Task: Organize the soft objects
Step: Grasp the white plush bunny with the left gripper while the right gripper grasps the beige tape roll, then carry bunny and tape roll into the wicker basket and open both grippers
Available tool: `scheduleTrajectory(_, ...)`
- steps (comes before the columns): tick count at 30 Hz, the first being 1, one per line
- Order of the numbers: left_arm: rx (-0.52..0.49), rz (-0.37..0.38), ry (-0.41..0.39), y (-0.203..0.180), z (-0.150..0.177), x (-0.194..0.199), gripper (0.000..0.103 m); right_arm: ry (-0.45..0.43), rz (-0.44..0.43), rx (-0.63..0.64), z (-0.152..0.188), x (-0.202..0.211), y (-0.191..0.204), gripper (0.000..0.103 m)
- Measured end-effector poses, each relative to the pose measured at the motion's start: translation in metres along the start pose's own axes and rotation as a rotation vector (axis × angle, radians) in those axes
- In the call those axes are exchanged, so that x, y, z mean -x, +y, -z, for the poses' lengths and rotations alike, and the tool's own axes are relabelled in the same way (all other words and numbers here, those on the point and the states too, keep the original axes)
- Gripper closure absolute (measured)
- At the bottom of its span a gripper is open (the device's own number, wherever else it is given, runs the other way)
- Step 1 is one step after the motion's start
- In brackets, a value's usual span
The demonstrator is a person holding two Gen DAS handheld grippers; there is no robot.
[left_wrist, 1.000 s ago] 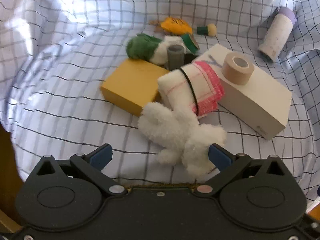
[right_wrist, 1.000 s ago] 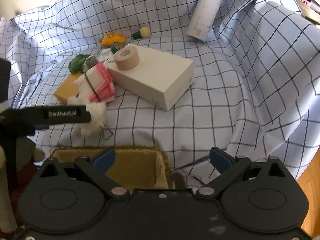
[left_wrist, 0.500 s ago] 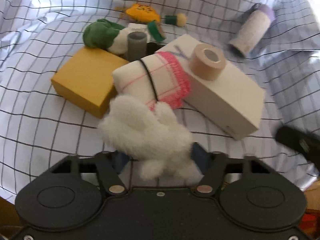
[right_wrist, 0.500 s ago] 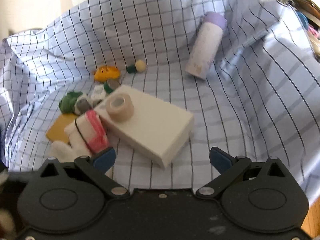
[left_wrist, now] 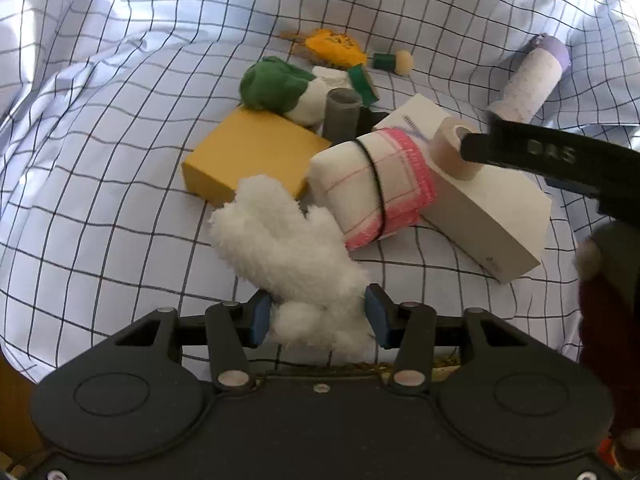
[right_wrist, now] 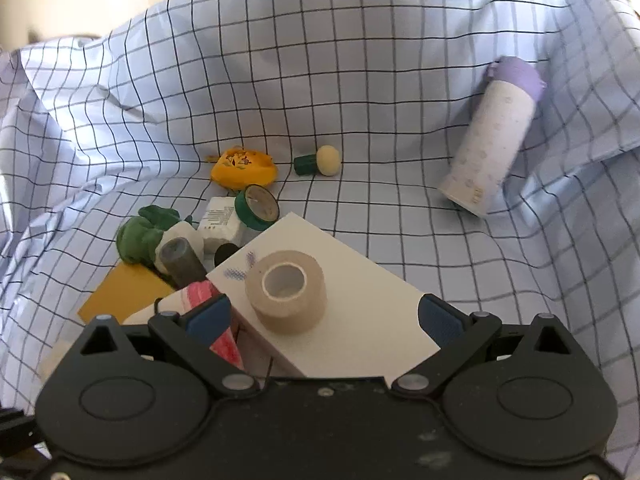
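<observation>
**White plush toy caught and coming off the cloth**

A second ago the left gripper (left_wrist: 318, 316) stood wide open with the white plush toy (left_wrist: 296, 260) lying on the checked cloth (left_wrist: 100, 200) just ahead of it. Now its blue pads (left_wrist: 262, 316) have closed in on the toy's lower end and squeeze the fluff between them, so the grasp is made. The toy's upper part sticks out ahead of the gripper, toward the near edge of the yellow box (left_wrist: 248, 156) and the rolled white-and-pink towel (left_wrist: 372, 188); whether it is fully off the cloth is hard to tell.

The right gripper (right_wrist: 322, 318) has also moved. It was back near a basket; it now hovers forward over the white box (right_wrist: 352, 300) with the roll of tan tape (right_wrist: 286, 290) between its wide-apart, empty fingers. In the left view its arm crosses in from the right, over the tape.

For the task this means the first soft thing is in hand and likely ready to be carried to wherever soft things are gathered. Still waiting in the pile are the towel, the green-and-white plush (right_wrist: 150, 238) at the far left, and the yellow pouch (right_wrist: 244, 168) beyond it. The tape is no soft object, so the right gripper probably aims for the towel just to its left.
</observation>
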State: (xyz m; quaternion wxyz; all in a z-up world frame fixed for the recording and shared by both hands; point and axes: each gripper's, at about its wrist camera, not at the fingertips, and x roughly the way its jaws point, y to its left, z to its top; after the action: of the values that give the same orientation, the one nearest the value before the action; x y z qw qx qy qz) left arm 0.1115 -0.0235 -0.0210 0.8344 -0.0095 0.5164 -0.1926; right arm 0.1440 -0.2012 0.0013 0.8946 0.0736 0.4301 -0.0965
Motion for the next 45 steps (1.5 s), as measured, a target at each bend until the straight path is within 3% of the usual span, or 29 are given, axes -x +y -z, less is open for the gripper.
scheduleTrajectory(4, 0.005, -0.016, -0.007, 0.003, 0.001, -0.003, 0.044, 0.008, 0.014, 0.018, -0.002, -0.016, 0.004, 0.005)
scheduleTrajectory(8, 0.004, -0.038, -0.026, 0.005, -0.001, -0.005, 0.035, 0.021, 0.014, 0.038, -0.001, -0.025, 0.007, 0.021)
scheduleTrajectory(12, 0.016, -0.032, -0.029, 0.008, -0.004, -0.008, 0.034, 0.011, 0.009, 0.055, 0.002, -0.026, 0.01, 0.035)
scheduleTrajectory(14, 0.019, -0.029, -0.036, 0.009, -0.004, -0.009, 0.034, 0.003, 0.006, 0.068, 0.003, -0.024, 0.012, 0.05)
scheduleTrajectory(16, 0.013, -0.027, -0.047, 0.008, -0.005, -0.009, 0.04, 0.003, 0.004, 0.069, 0.003, -0.022, 0.012, 0.056)
scheduleTrajectory(18, 0.007, 0.004, -0.057, 0.007, -0.005, -0.008, 0.052, 0.006, 0.007, 0.064, 0.003, -0.02, 0.011, 0.056)
scheduleTrajectory(21, 0.012, 0.017, -0.063, 0.006, -0.006, -0.007, 0.056, -0.001, 0.016, 0.057, 0.006, -0.013, 0.008, 0.055)
scheduleTrajectory(31, -0.001, 0.028, -0.05, -0.001, 0.012, 0.023, 0.064, -0.025, -0.007, 0.006, 0.028, 0.043, -0.01, 0.055)
scheduleTrajectory(45, -0.043, 0.063, -0.049, -0.012, 0.059, 0.07, 0.069, -0.031, -0.07, -0.008, 0.091, 0.128, -0.025, 0.055)
